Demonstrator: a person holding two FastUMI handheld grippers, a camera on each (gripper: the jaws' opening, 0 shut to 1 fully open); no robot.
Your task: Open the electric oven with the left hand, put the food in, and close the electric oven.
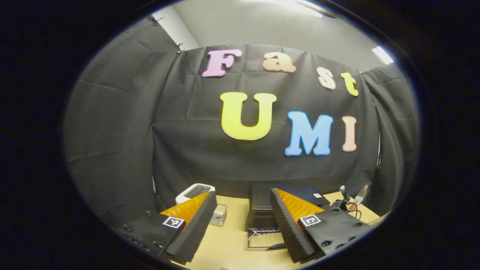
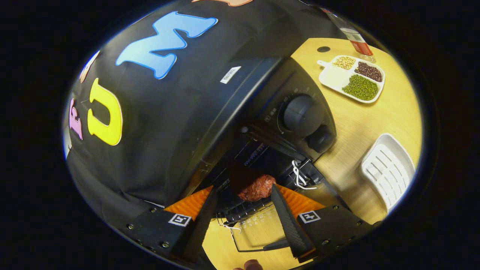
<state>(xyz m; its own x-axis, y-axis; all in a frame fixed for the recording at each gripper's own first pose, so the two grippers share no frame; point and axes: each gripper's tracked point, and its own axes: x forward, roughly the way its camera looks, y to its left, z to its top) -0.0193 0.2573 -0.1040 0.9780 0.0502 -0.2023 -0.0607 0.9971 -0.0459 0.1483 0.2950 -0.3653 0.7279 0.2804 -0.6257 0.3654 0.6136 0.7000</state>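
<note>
- My left gripper (image 1: 243, 221) is raised and held back from the worktop (image 1: 232, 240), fingers spread apart and holding nothing.
- Past those fingers, in the left gripper view, the electric oven (image 1: 262, 210) stands with its glass door (image 1: 264, 240) dropped flat: the opening step looks done.
- My right gripper (image 2: 243, 215) is at the oven mouth, fingers released, gripping nothing.
- The food (image 2: 255, 186), a reddish-brown lump, rests on the wire rack (image 2: 243, 210) just inside the cavity, ahead of my fingertips and apart from them as far as I can tell.
- Right of the oven: control knobs (image 2: 303, 112), a divided bean dish (image 2: 352, 78), a white slotted tray (image 2: 388, 170).
- Judgement: food is in; what's left is pulling the right gripper clear and shutting the door.
</note>
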